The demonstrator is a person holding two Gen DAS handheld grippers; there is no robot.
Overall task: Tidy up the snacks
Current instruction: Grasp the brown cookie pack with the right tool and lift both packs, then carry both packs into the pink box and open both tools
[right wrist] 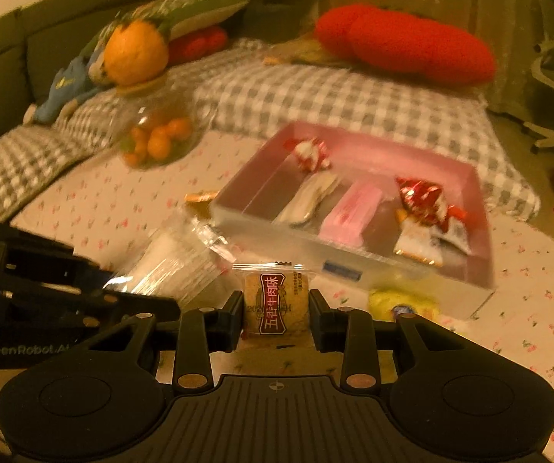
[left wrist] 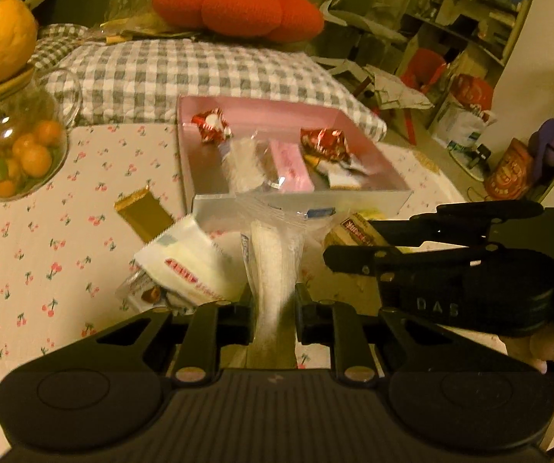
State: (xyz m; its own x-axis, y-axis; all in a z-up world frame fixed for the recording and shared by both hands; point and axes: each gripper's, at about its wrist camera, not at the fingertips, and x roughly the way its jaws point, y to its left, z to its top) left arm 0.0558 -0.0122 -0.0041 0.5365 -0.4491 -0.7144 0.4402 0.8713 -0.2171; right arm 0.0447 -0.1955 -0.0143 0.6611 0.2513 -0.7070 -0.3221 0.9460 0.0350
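The tabletop wears a soft cherry-print cloth, a checked bed sits far behind, and the pink box holds shiny snacks, while the left gripper jaws pinch a long clear packet and the right gripper jaws pinch a square biscuit pack.

Your left hand-held gripper pinches a long white snack in a clear wrapper, its free end pointing ahead toward the pink divided tray. Your right hand-held gripper clamps a square brown biscuit pack with a dark red label, upright between the pads. Ahead of both, the tray holds red foil candies, a pink bar and a white snack.
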